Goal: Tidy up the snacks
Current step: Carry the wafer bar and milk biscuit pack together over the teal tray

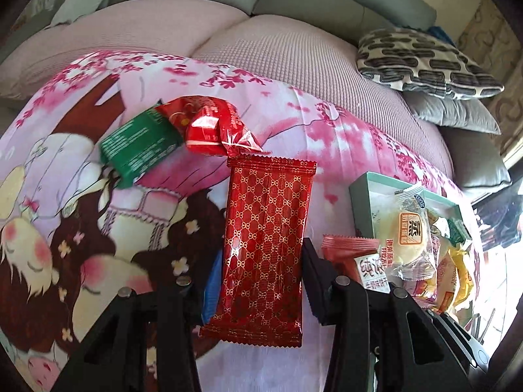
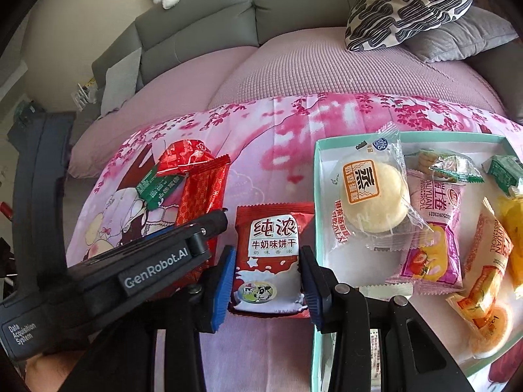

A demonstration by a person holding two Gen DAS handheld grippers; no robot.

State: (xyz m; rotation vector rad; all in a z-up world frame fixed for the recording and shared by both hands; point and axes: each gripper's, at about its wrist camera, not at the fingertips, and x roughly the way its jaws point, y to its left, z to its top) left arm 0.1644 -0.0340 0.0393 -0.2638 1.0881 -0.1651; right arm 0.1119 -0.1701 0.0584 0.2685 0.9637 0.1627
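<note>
Left gripper (image 1: 261,261) clamped on long red foil packet with gold pattern (image 1: 266,248), lifted above pink floral cloth (image 1: 327,124); right gripper (image 2: 268,281) pinching red-and-white milk biscuit packet (image 2: 271,254), just left of mint-green cardboard tray (image 2: 318,176) of snacks

sofa (image 2: 202,29): grey | patterned cushion (image 2: 408,6) | pink floral cloth (image 1: 294,104) | daylight

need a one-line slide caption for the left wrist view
Left gripper shut on a red gold-patterned packet above the pink blanket, green snack box at right.
</note>
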